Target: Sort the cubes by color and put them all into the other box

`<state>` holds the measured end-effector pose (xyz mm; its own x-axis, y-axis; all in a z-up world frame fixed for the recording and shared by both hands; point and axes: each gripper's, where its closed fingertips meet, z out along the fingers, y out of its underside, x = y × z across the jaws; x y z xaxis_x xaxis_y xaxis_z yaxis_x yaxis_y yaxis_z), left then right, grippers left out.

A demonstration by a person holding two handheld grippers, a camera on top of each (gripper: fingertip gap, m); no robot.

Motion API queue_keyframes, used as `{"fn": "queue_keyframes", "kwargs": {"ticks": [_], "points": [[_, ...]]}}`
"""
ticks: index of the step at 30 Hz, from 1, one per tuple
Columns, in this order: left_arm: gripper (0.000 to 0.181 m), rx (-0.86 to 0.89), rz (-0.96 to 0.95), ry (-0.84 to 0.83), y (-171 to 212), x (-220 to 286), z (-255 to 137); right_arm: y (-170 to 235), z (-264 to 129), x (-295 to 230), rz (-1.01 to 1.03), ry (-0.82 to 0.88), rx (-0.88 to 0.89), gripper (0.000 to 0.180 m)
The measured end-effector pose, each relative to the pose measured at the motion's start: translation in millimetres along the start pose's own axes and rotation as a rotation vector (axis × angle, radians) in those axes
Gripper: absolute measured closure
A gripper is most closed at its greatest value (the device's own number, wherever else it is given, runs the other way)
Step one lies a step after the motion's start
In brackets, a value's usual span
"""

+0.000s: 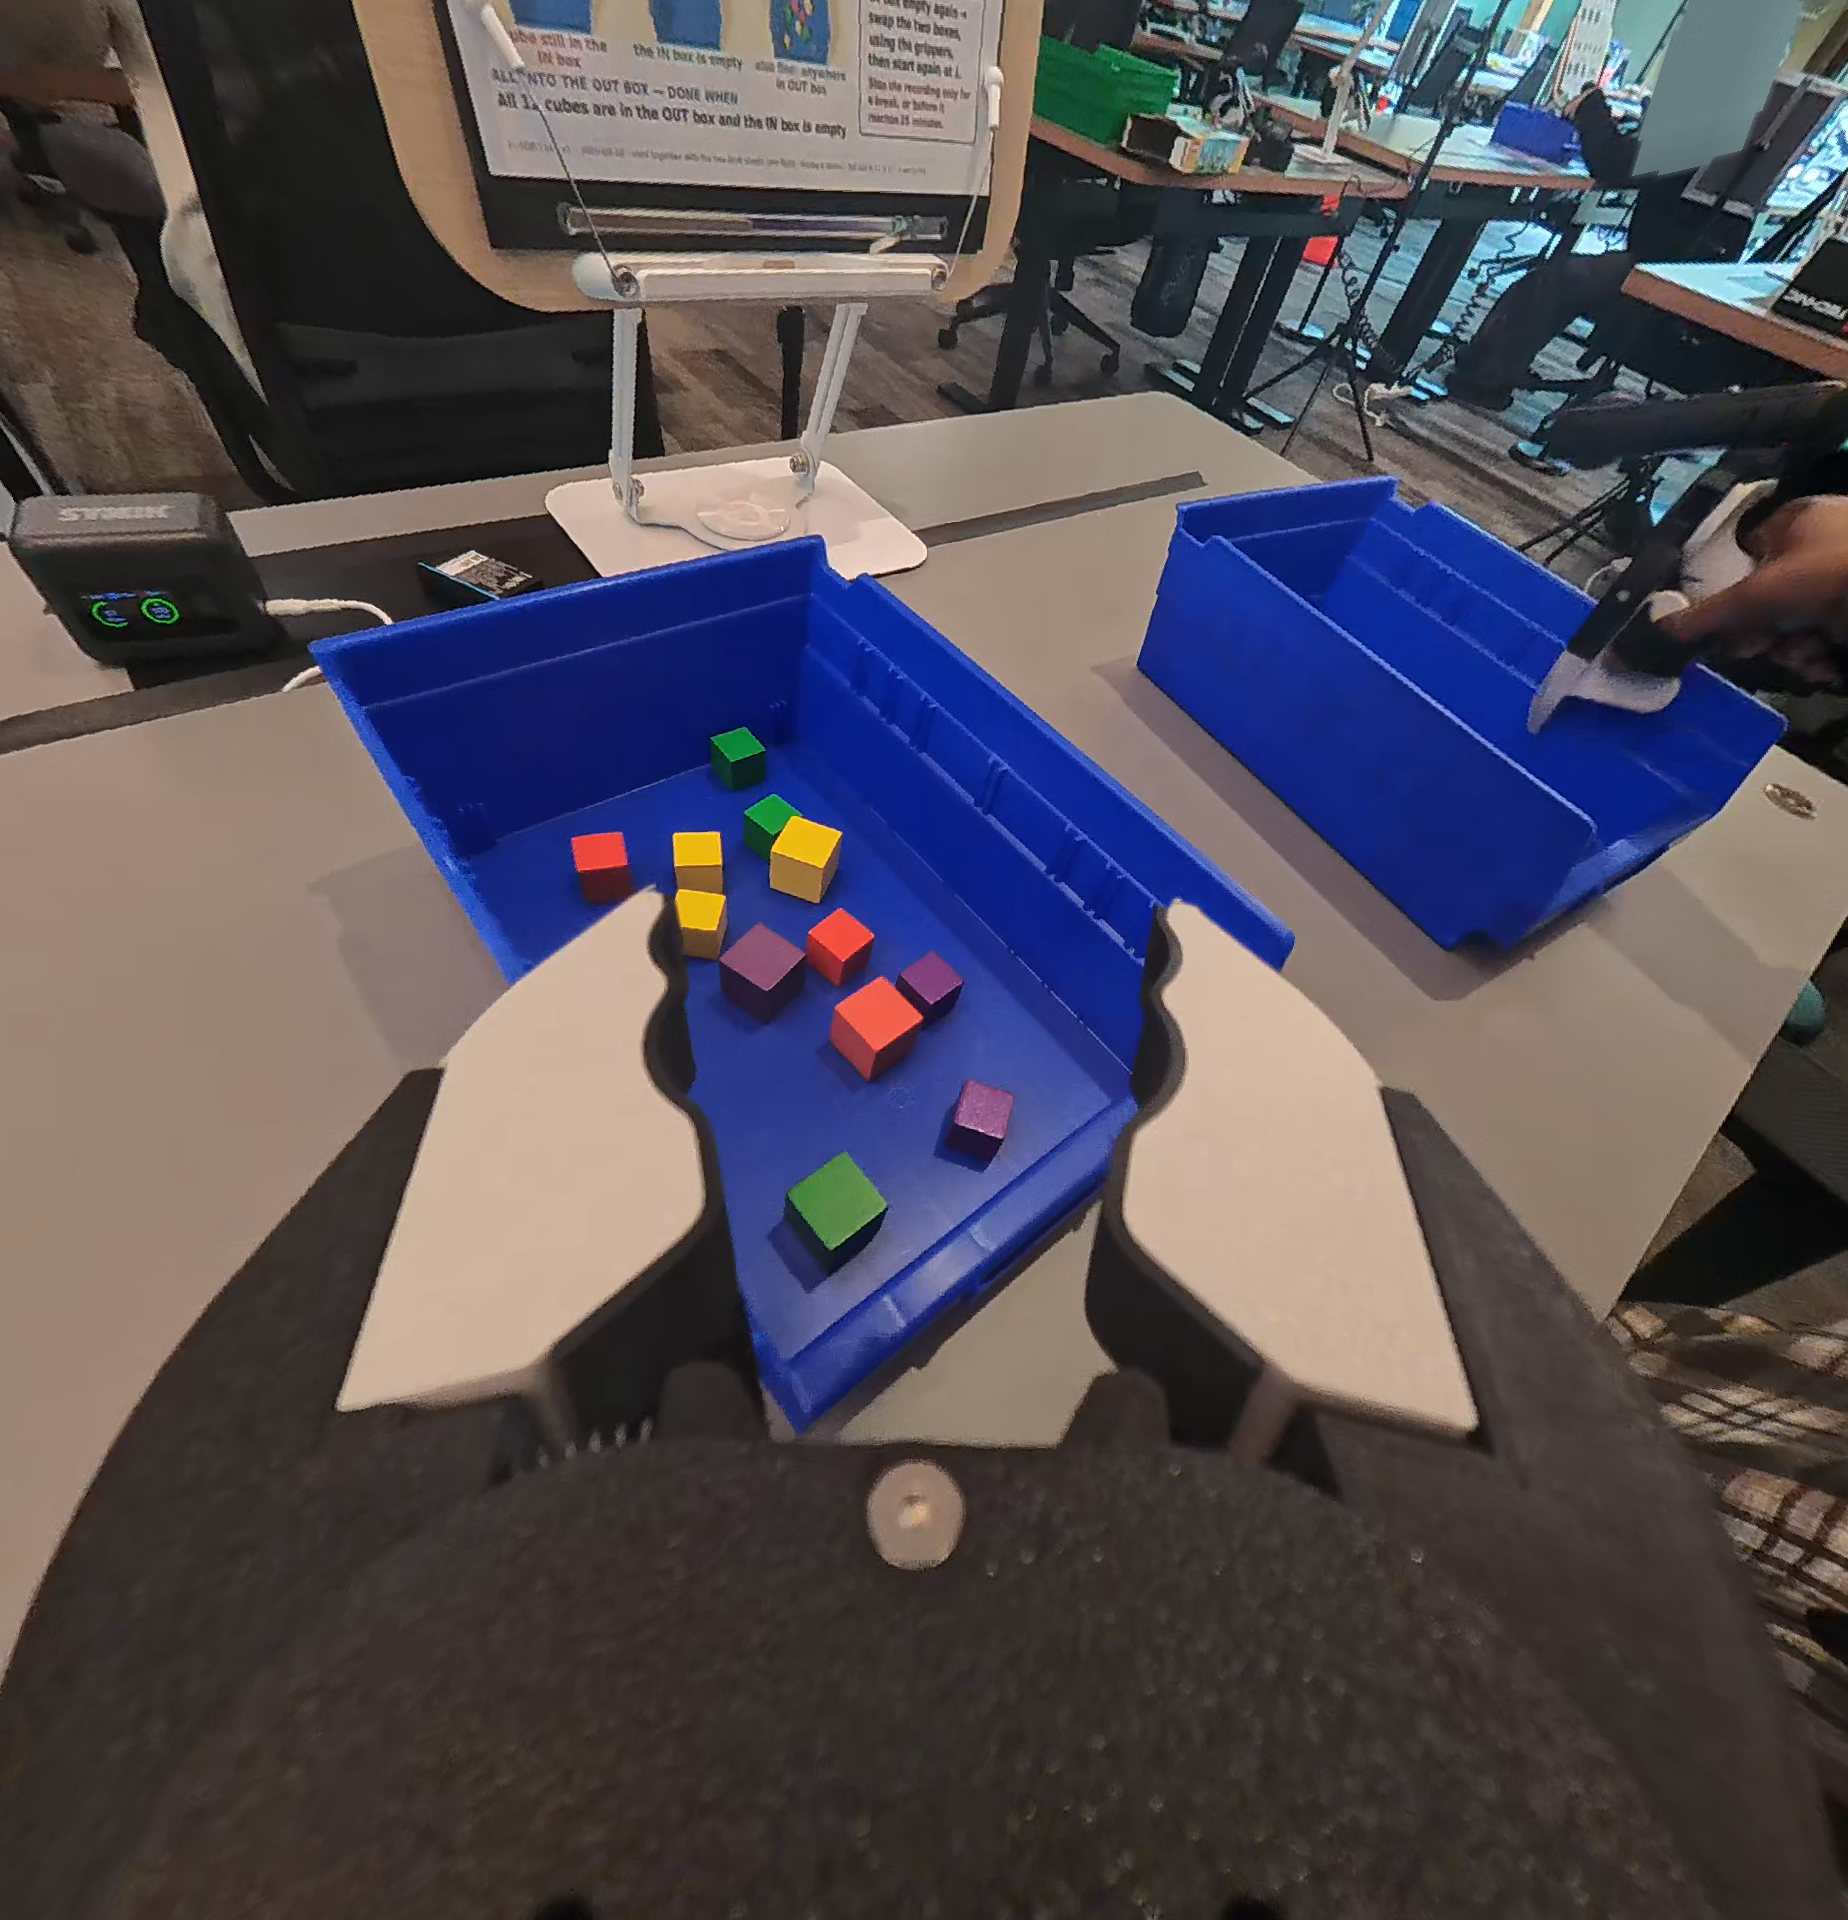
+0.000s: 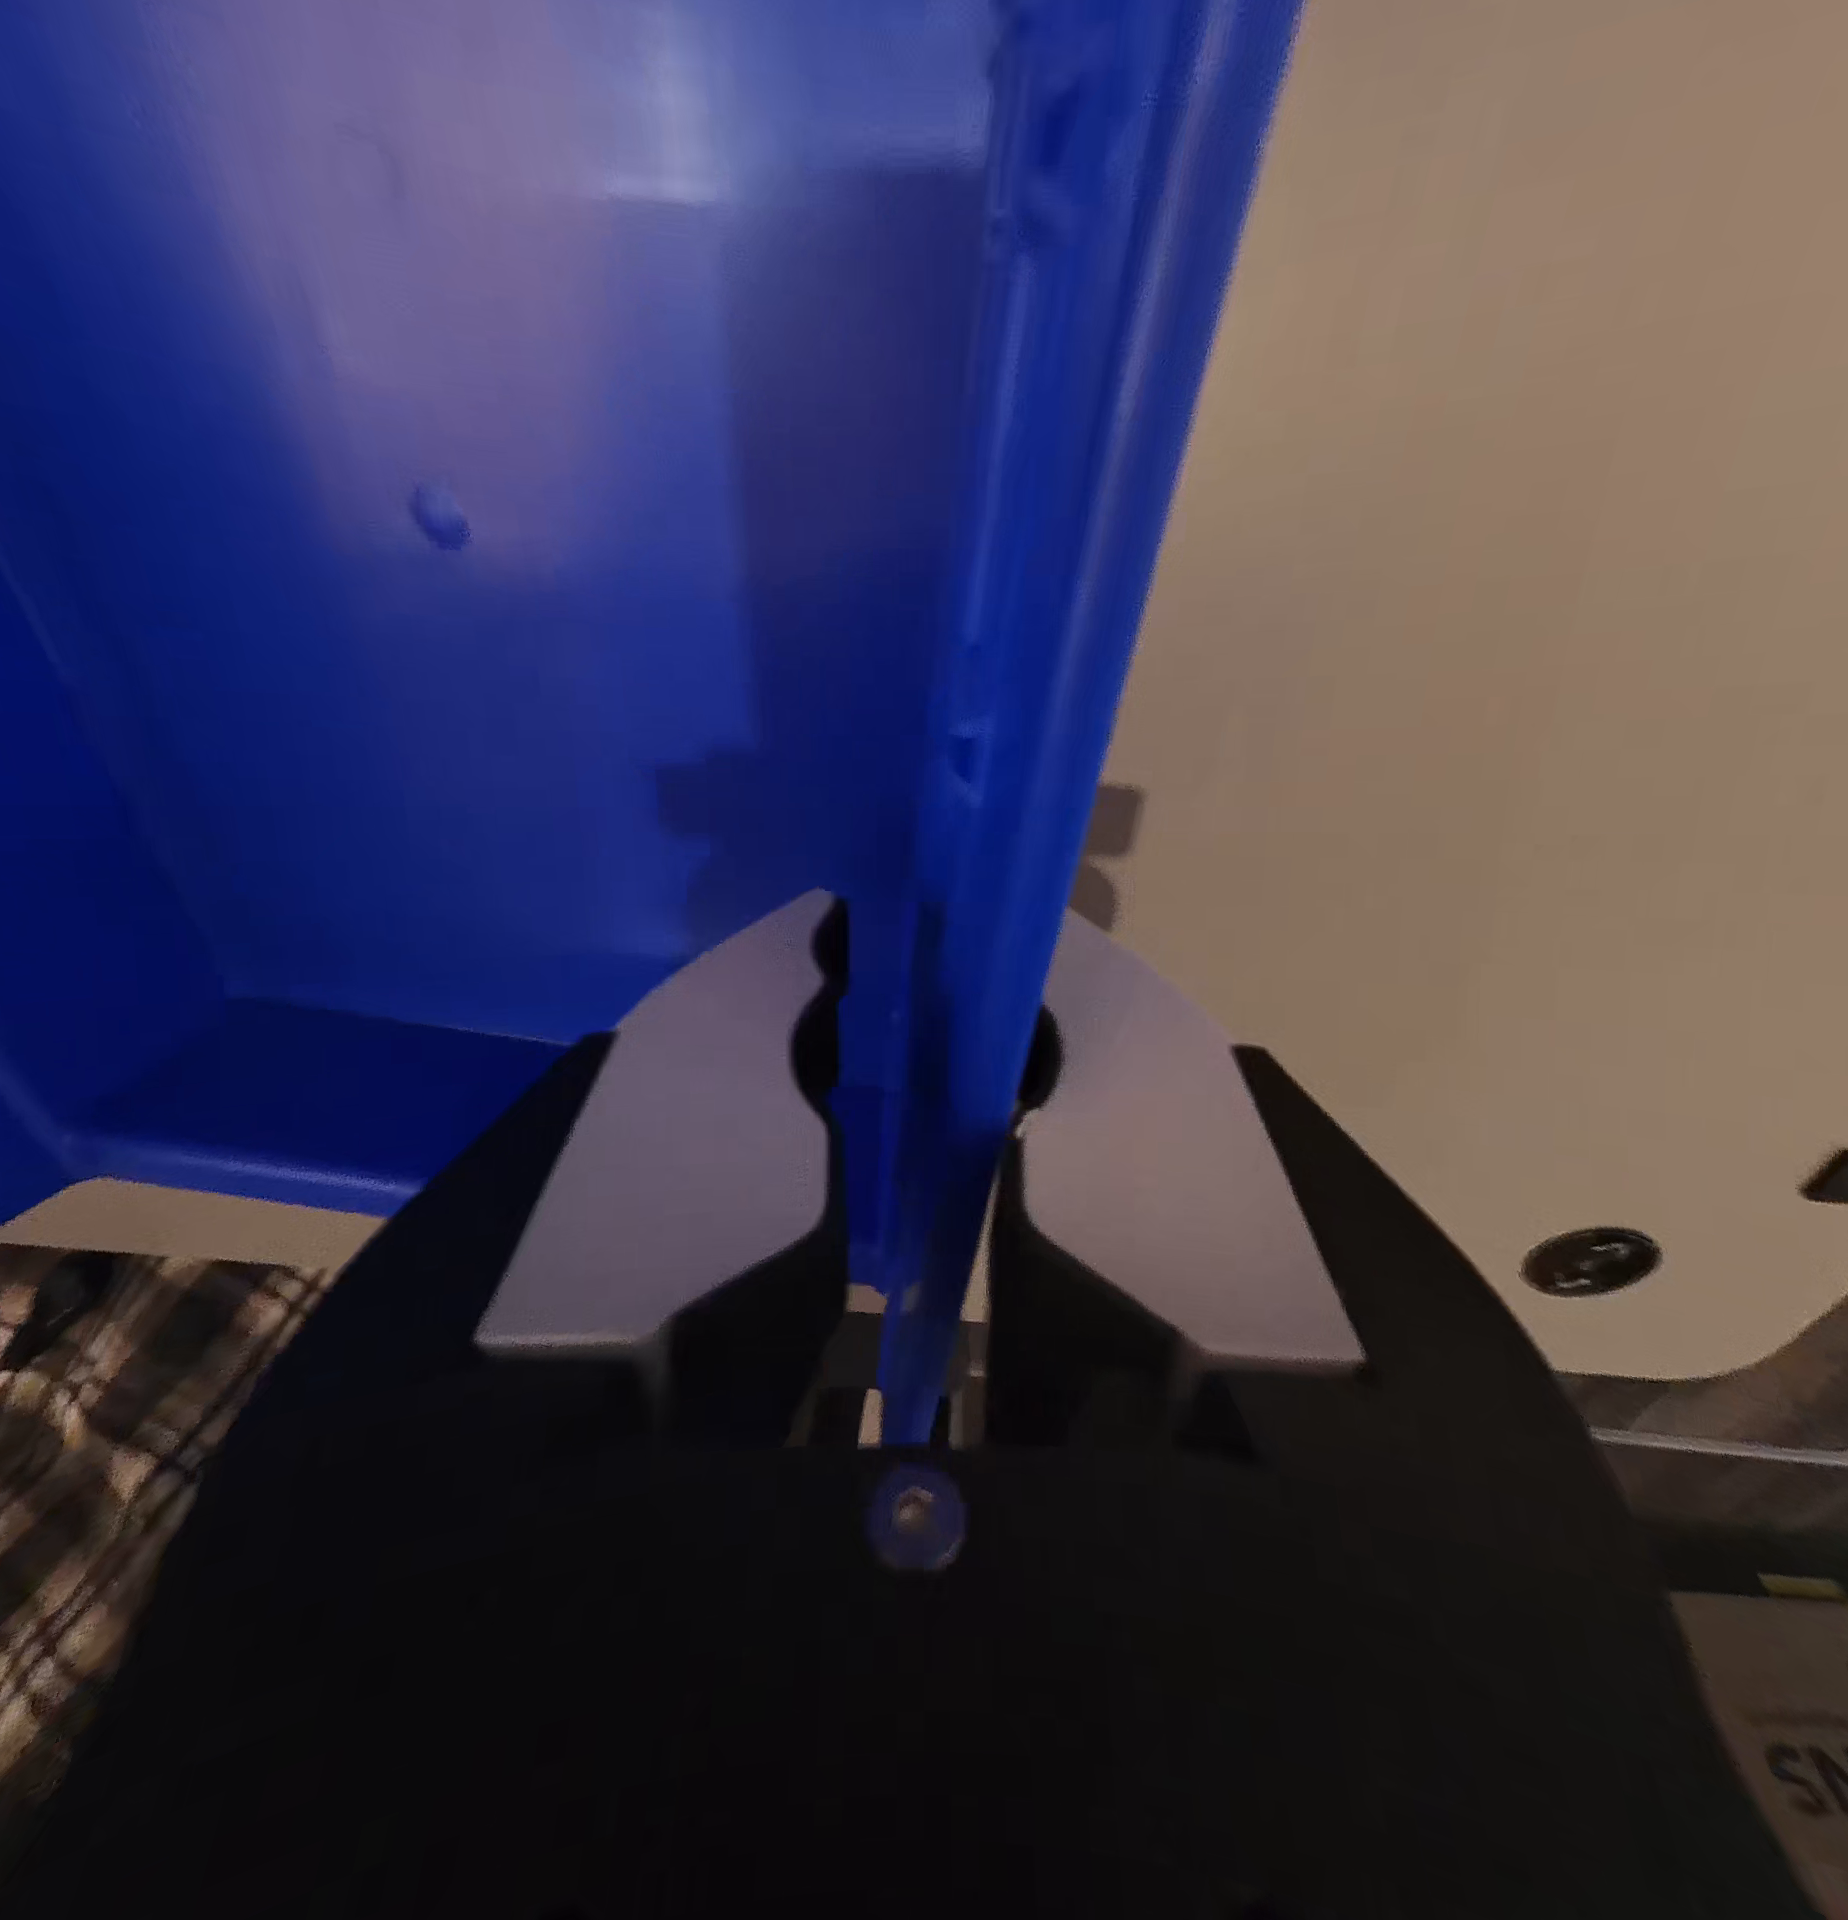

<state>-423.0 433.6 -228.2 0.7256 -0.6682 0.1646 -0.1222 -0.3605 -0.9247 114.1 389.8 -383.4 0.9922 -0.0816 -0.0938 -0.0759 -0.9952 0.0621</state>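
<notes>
The left gripper [image 1: 904,997] hovers above the full box [image 1: 1024,831], jaws spread wide and holding nothing. All twelve cubes lie on that box's floor, directly ahead of and below the jaws; the large green cube [image 1: 835,1210] is nearest. The box's long axis runs away from the gripper. The right gripper [image 2: 935,1013] is clamped on the side wall of the empty box [image 2: 484,520], well apart to the right. The left gripper should therefore pick.
</notes>
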Motion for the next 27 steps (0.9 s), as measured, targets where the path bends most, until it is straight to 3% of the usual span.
{"fn": "queue_keyframes", "kwargs": {"ticks": [1, 3, 27], "points": [[0.097, -0.001, 0.006, 0.000, 0.3, 1.4, -0.7, -0.9, 0.1, 2.6, -0.007, -0.001, -0.010, 0.167], [0.097, 0.003, 0.014, -0.007, -0.4, 2.0, -3.4, -4.4, -0.1, 2.2, 0.033, -0.069, -0.020, 0.175], [0.099, -0.053, -0.017, -0.046, 13.4, -16.4, 12.2, -44.1, -12.0, 108.0, 0.090, -0.066, 0.013, 0.174]]}}
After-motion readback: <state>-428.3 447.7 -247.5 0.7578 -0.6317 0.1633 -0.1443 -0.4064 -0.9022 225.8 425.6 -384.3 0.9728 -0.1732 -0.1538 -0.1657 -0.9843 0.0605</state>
